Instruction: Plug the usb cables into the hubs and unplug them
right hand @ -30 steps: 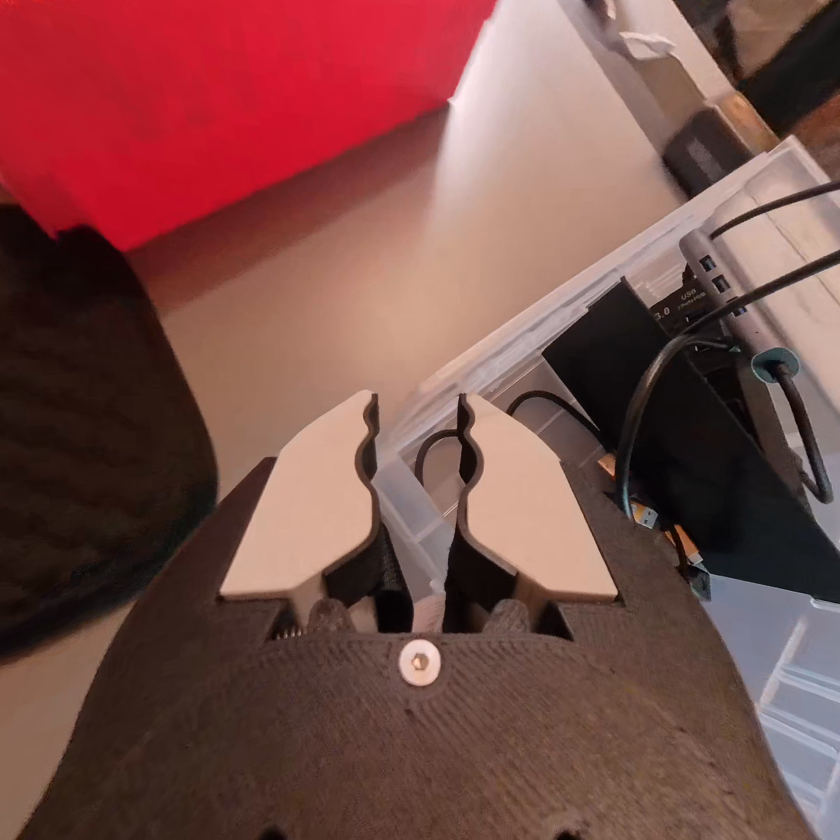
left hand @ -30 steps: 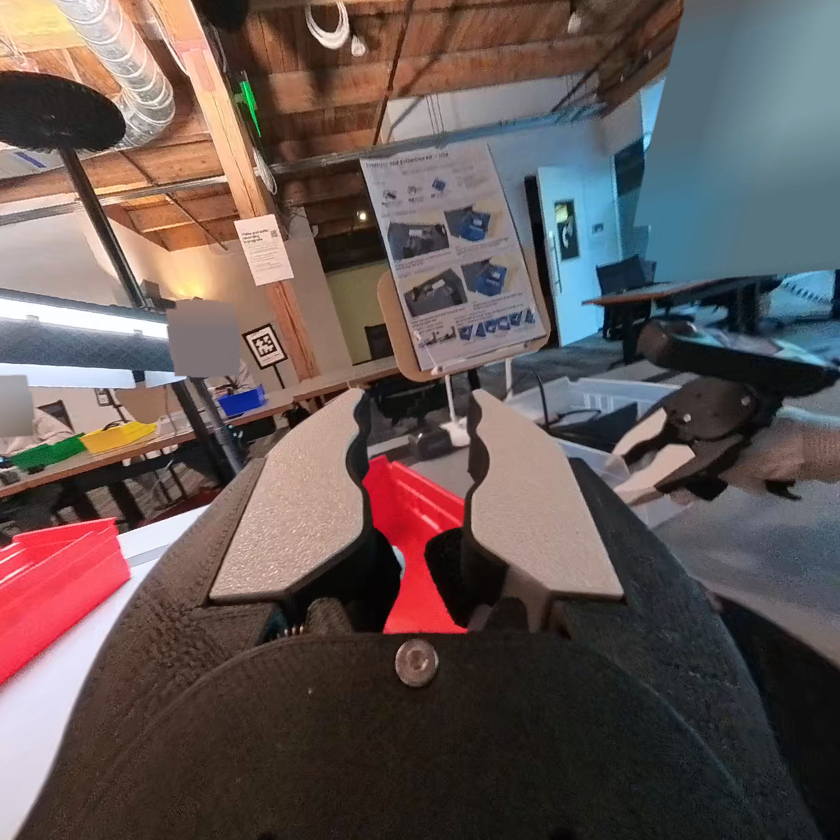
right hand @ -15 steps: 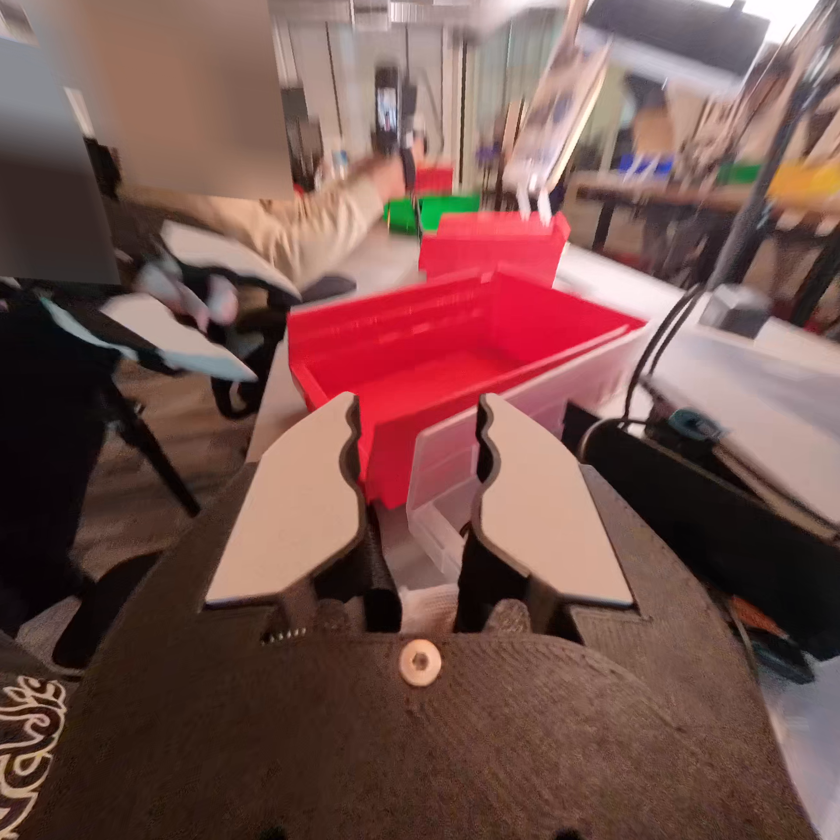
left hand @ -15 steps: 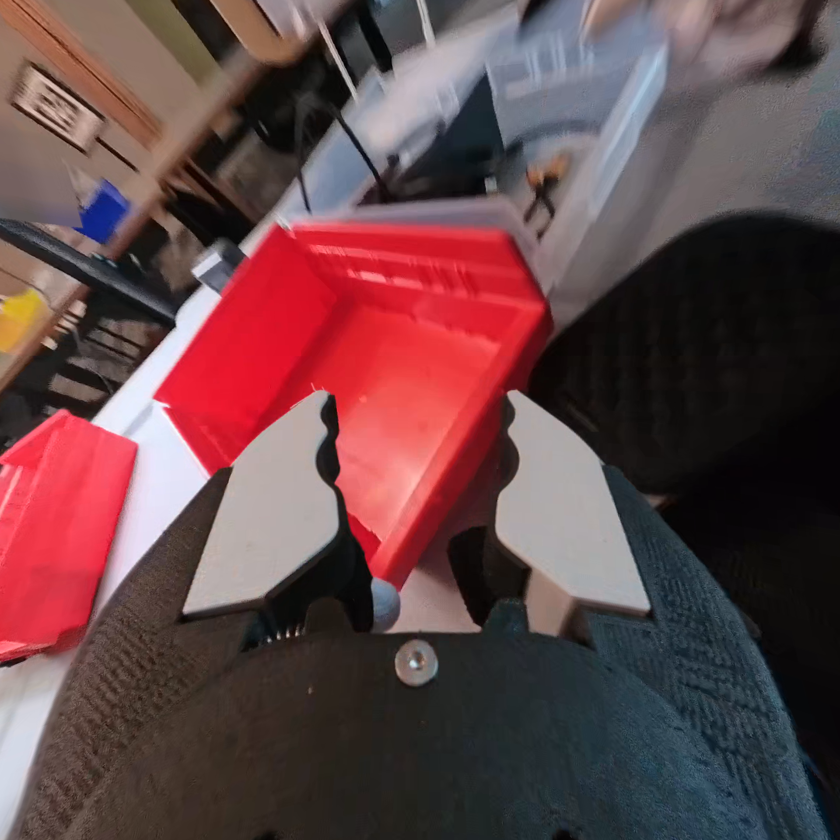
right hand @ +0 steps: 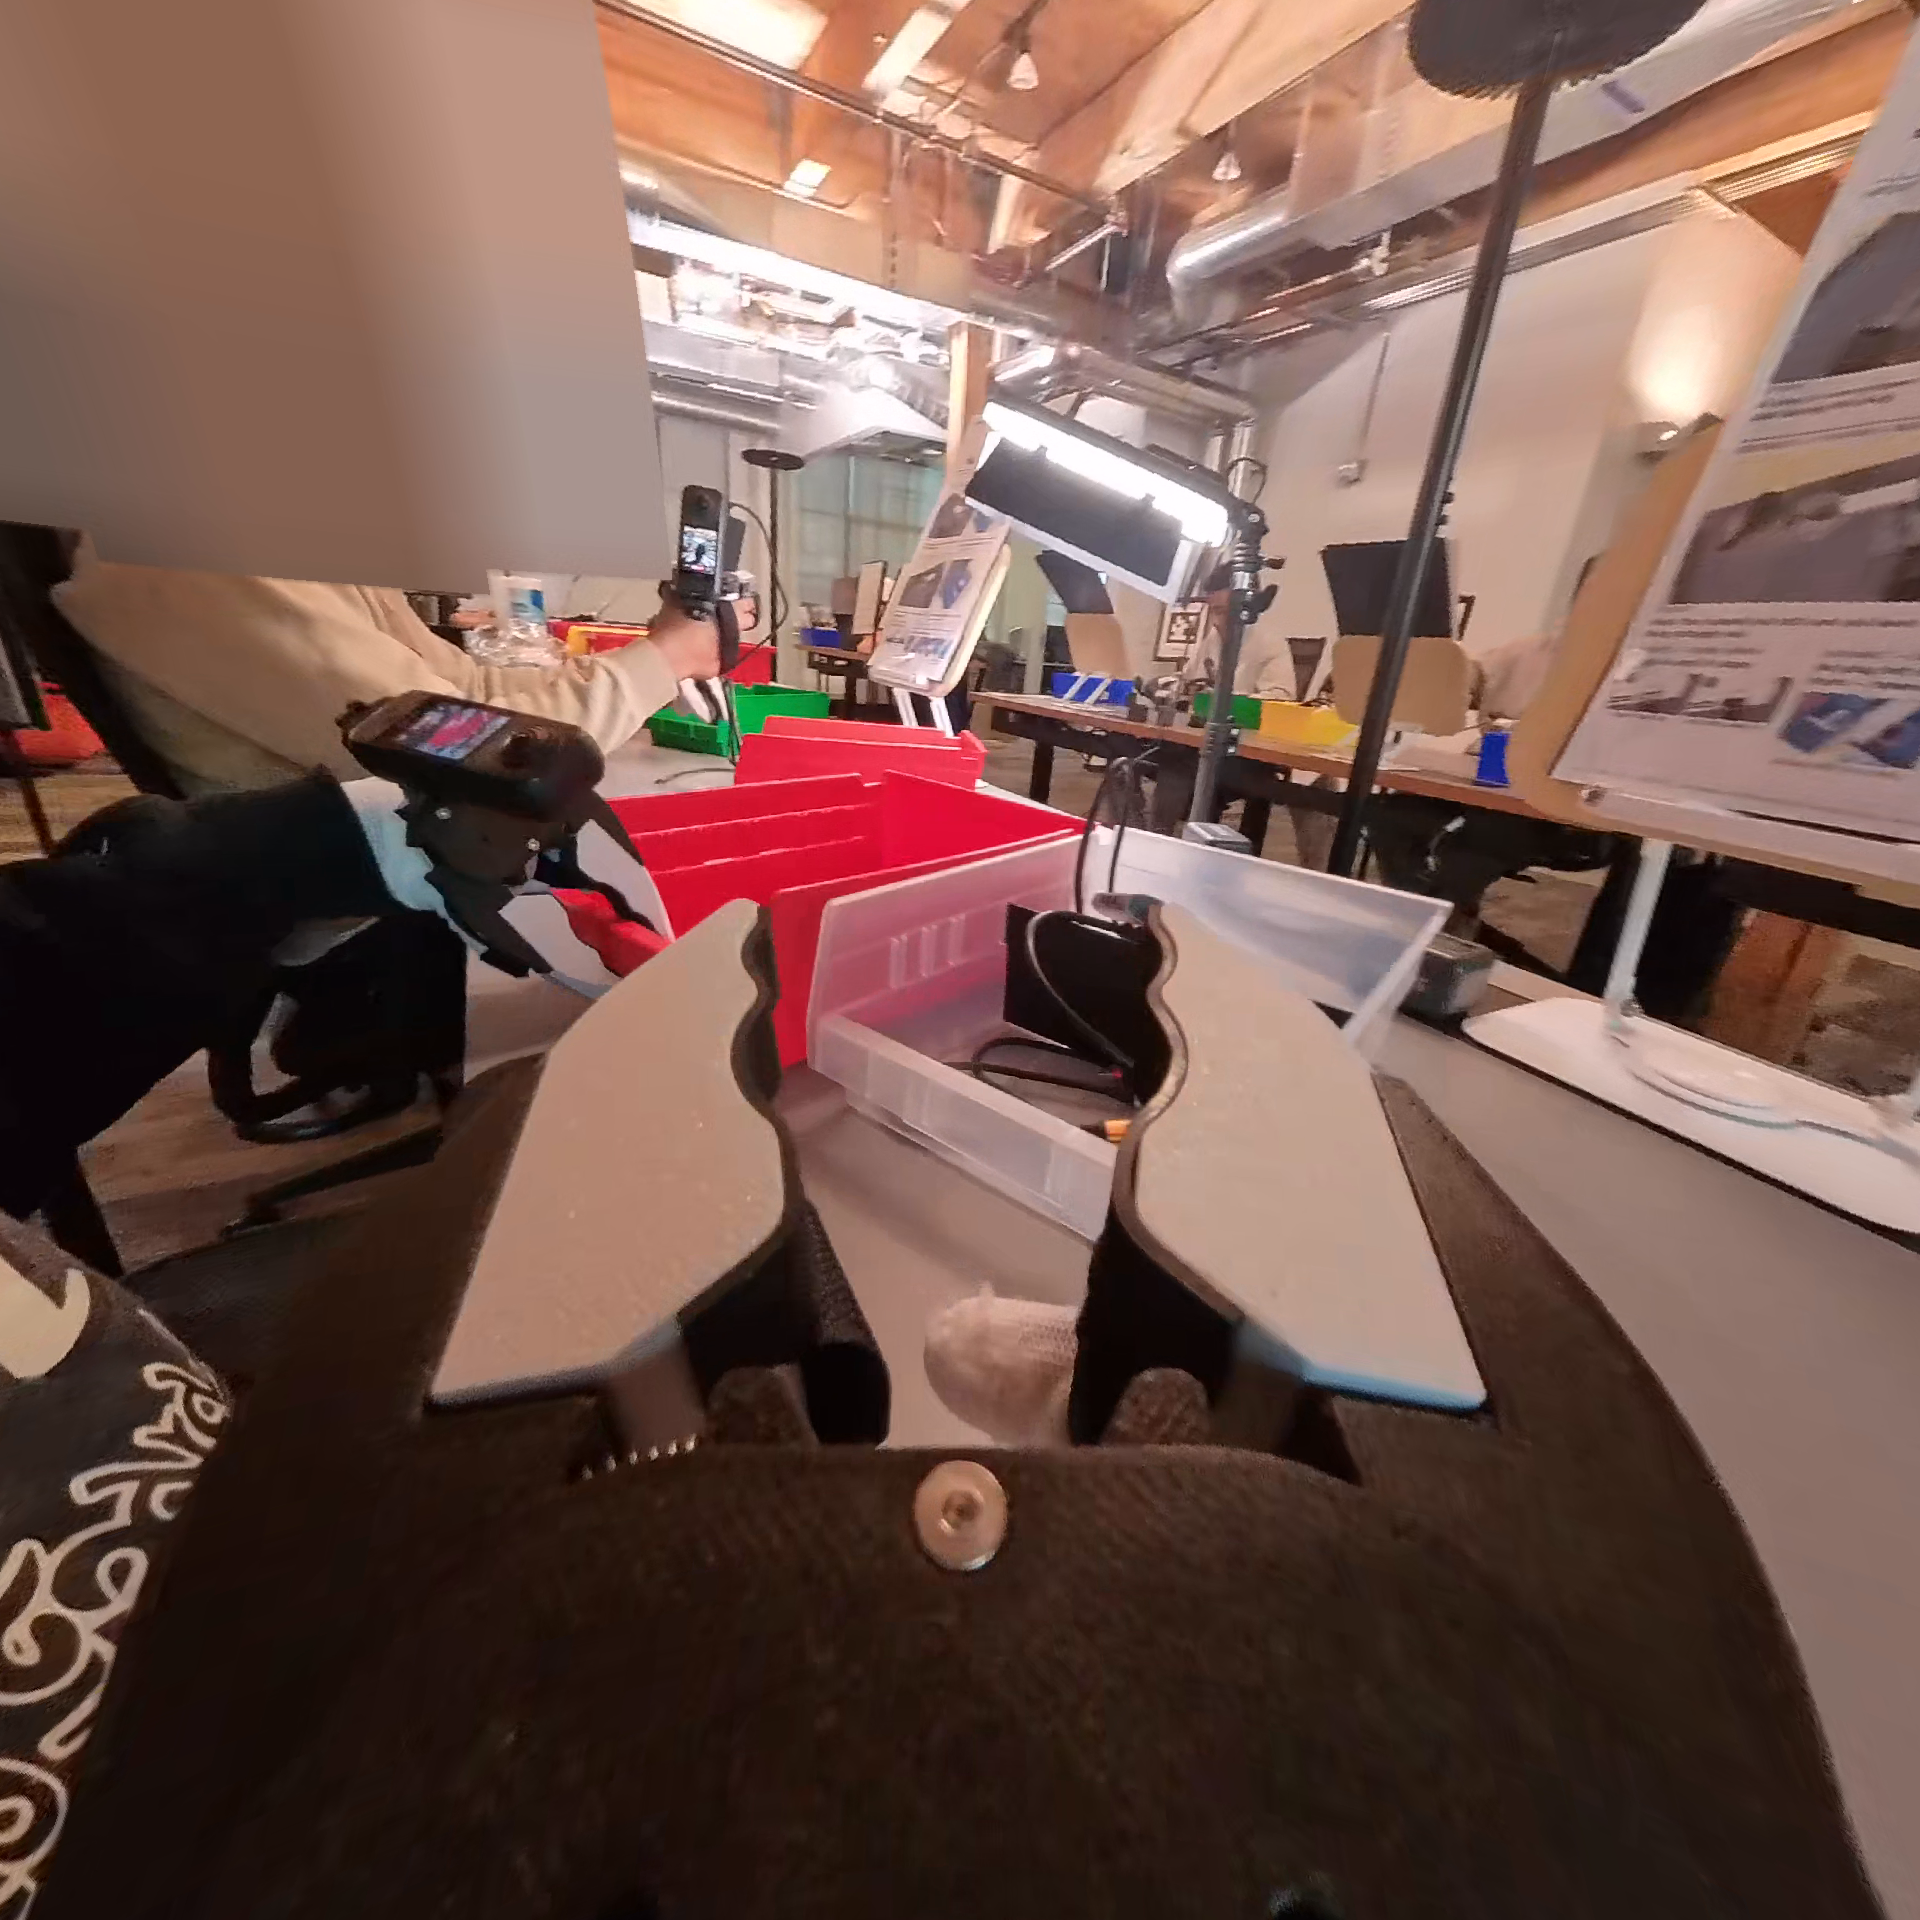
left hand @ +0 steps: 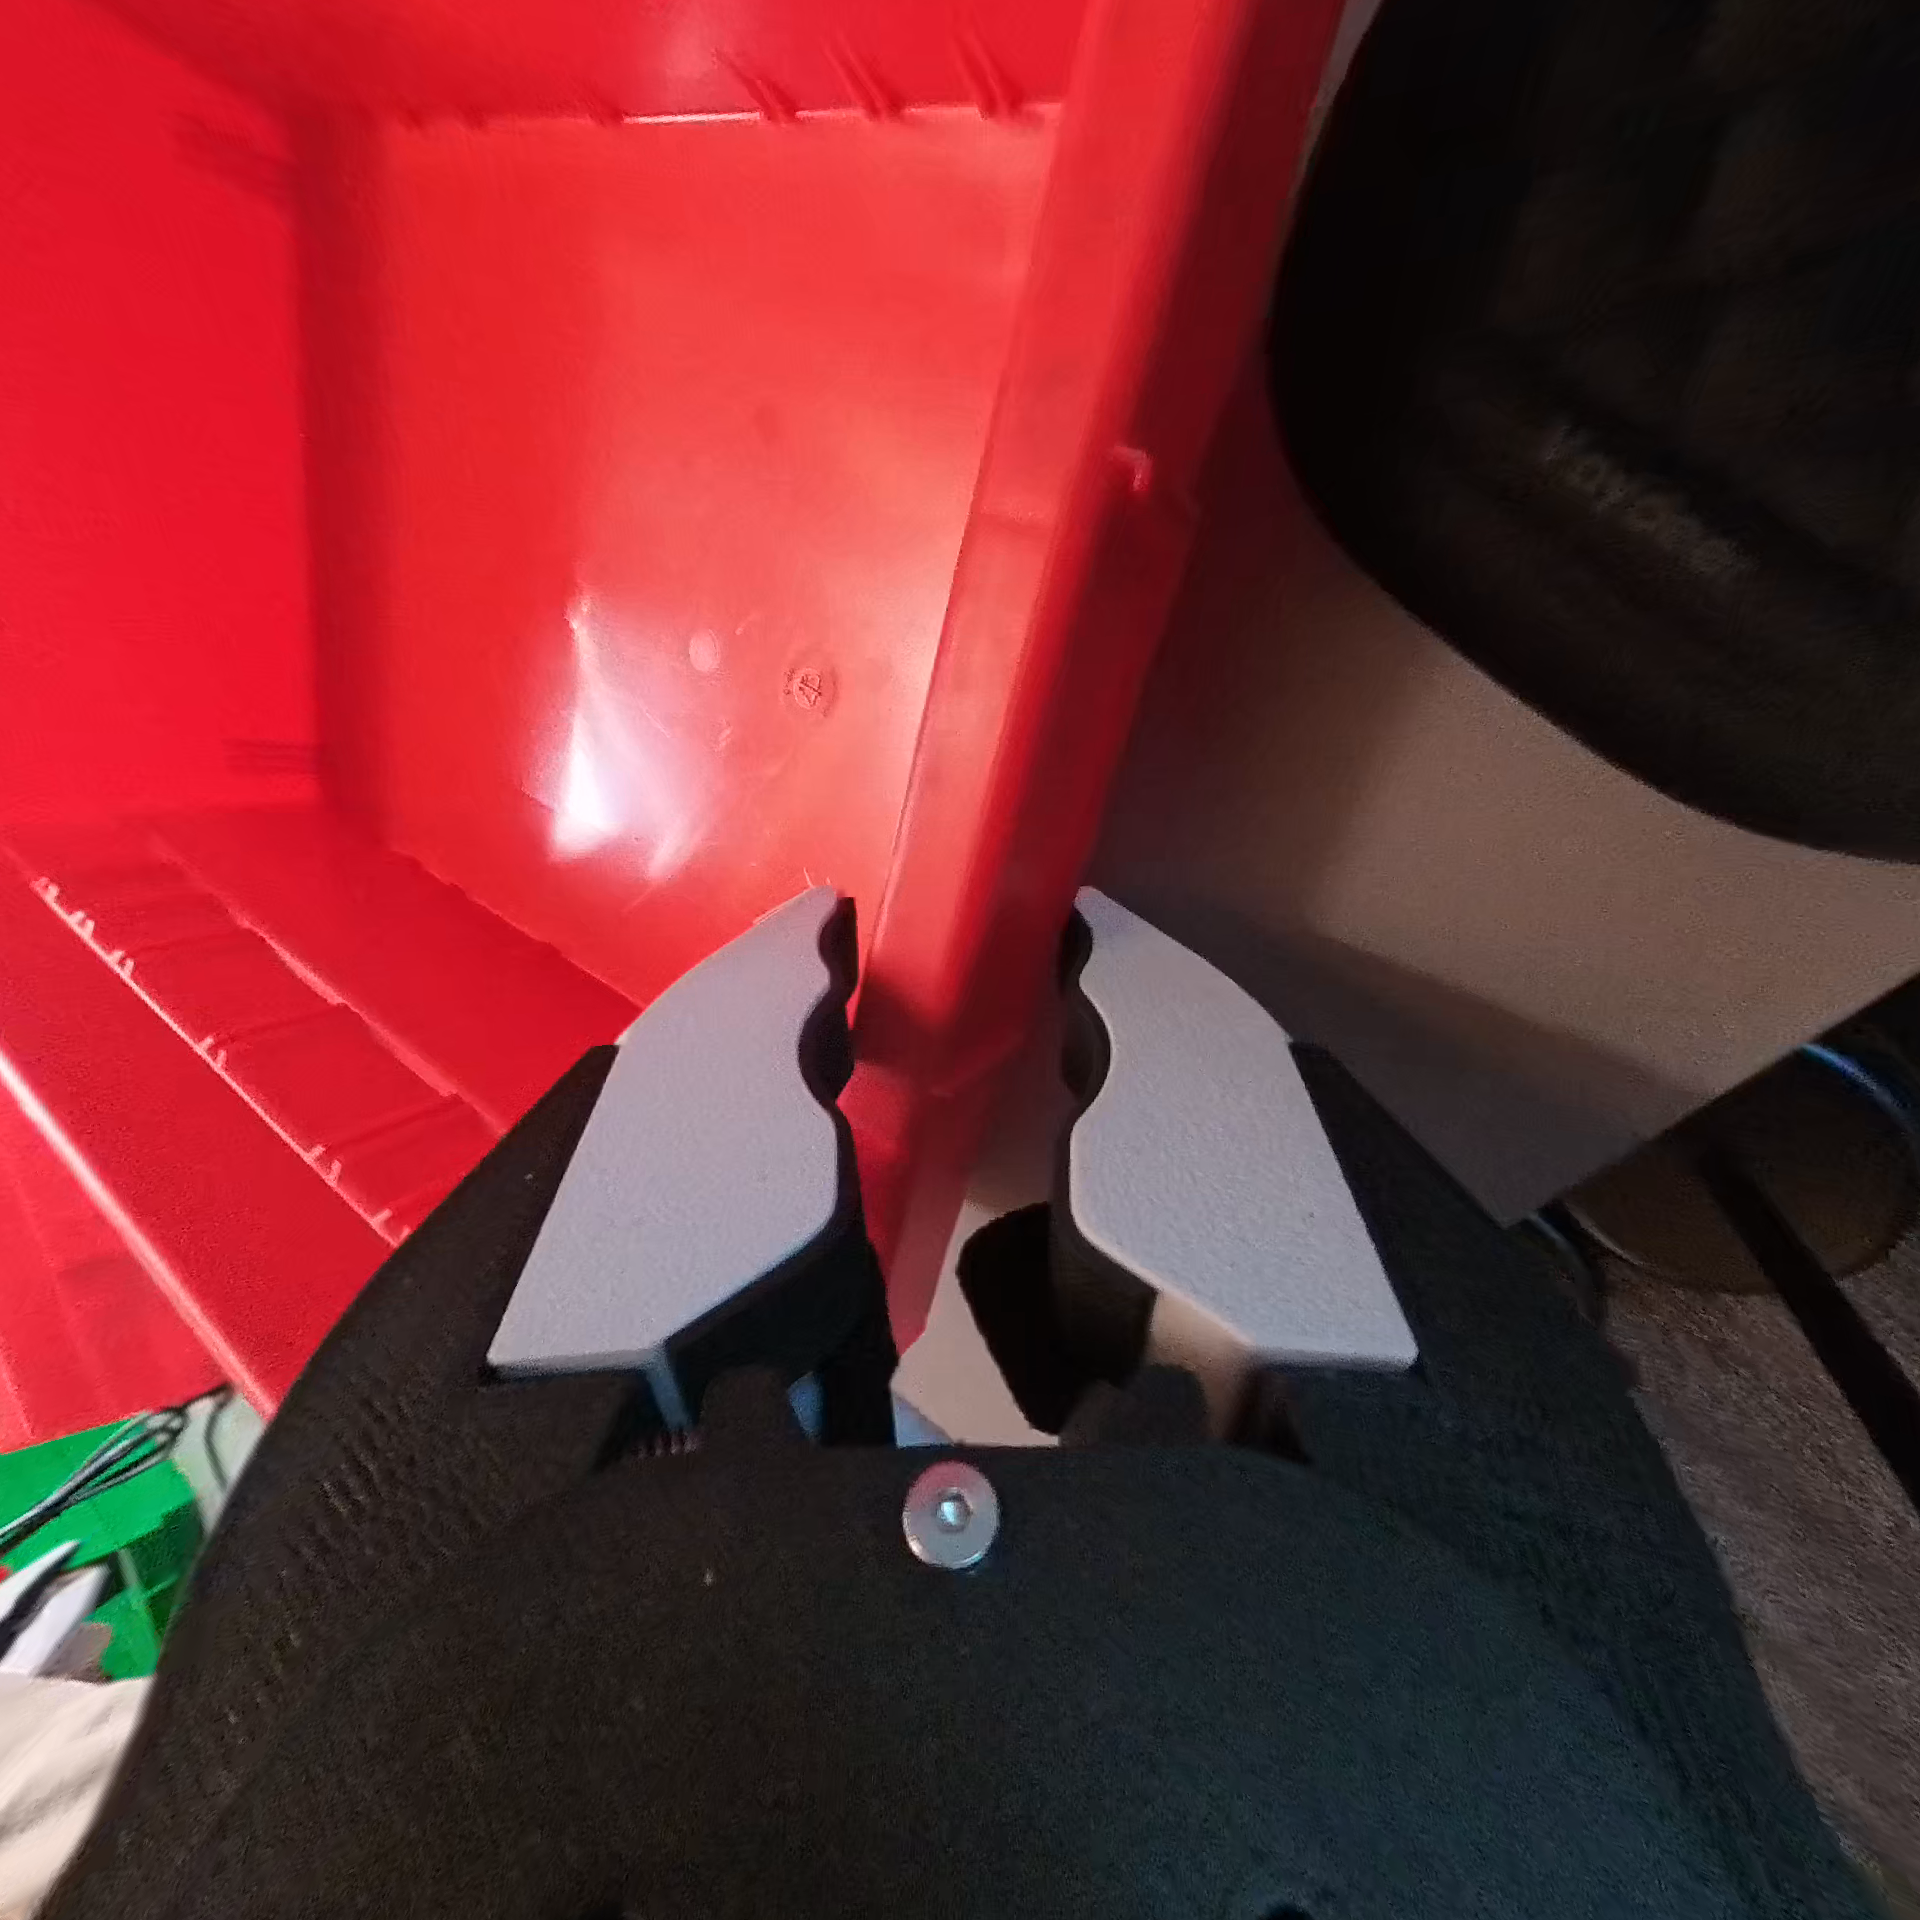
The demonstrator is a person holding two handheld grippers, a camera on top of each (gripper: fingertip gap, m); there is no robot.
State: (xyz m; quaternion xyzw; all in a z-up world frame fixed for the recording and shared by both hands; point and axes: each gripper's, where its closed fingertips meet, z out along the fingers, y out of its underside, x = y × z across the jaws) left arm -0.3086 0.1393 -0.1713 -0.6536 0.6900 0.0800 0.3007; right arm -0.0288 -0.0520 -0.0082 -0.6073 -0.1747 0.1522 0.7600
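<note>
- The black cables [right hand: 1049,997] and a dark hub [right hand: 1070,961] are seen inside the clear bin [right hand: 966,1101], straight ahead of the right gripper [right hand: 961,987], which is held apart from it with fingers spread and empty.
- The red bin [left hand: 623,520] stands touching the clear bin's left side.
- Its wall [left hand: 1039,623] is straddled by the left gripper [left hand: 956,925]; whether the fingers pinch it cannot be told.
- The right gripper is judged nearer the cables, with open desk [right hand: 1662,1299] to its right.
</note>
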